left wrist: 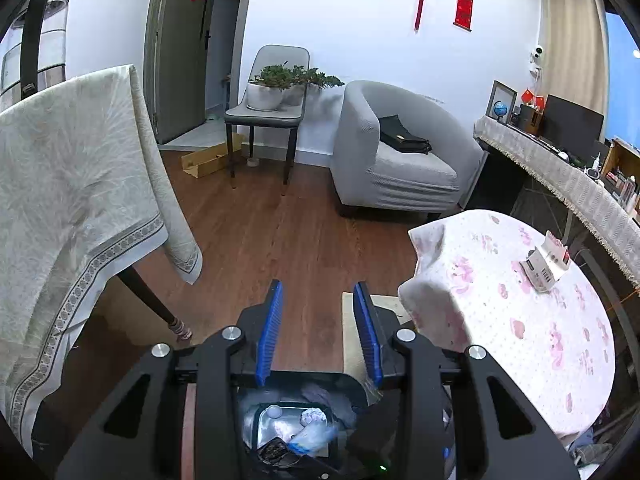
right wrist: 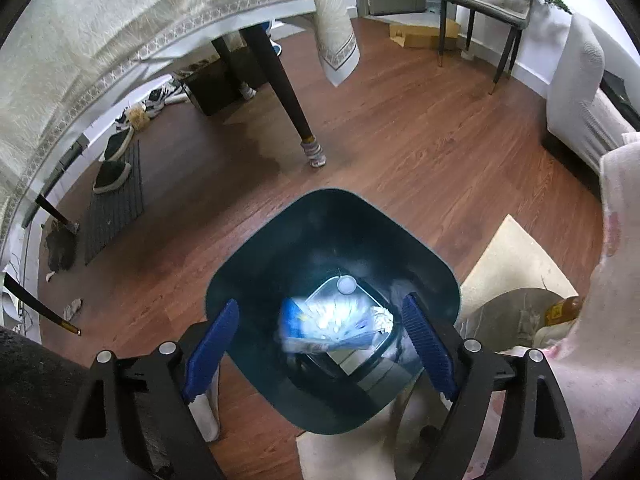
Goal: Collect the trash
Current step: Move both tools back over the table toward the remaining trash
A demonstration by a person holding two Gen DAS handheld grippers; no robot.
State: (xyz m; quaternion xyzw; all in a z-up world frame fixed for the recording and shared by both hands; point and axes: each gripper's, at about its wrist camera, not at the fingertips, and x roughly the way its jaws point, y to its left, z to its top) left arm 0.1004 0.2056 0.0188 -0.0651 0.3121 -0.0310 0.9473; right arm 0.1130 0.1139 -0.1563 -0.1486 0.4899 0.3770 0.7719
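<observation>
A dark trash bin (right wrist: 256, 272) stands on the wood floor, open at the top. Inside it lie a blue-and-white plastic wrapper (right wrist: 324, 324), crumpled paper (right wrist: 382, 318) and a small white round lid (right wrist: 346, 285). My right gripper (right wrist: 320, 344) is open and empty, directly above the bin's mouth. My left gripper (left wrist: 318, 300) is open and empty, pointing out over the floor. The bin (left wrist: 352, 390) shows below it with the wrapper (left wrist: 310, 436) and crumpled paper (left wrist: 314, 416) inside.
A table with a cream cloth (left wrist: 68, 184) is on the left, its dark leg (right wrist: 280, 88) near the bin. A round table with a pink floral cloth (left wrist: 520, 320) holds a small carton (left wrist: 546, 266). A grey armchair (left wrist: 400, 152) and a chair with plants (left wrist: 272, 96) stand further off.
</observation>
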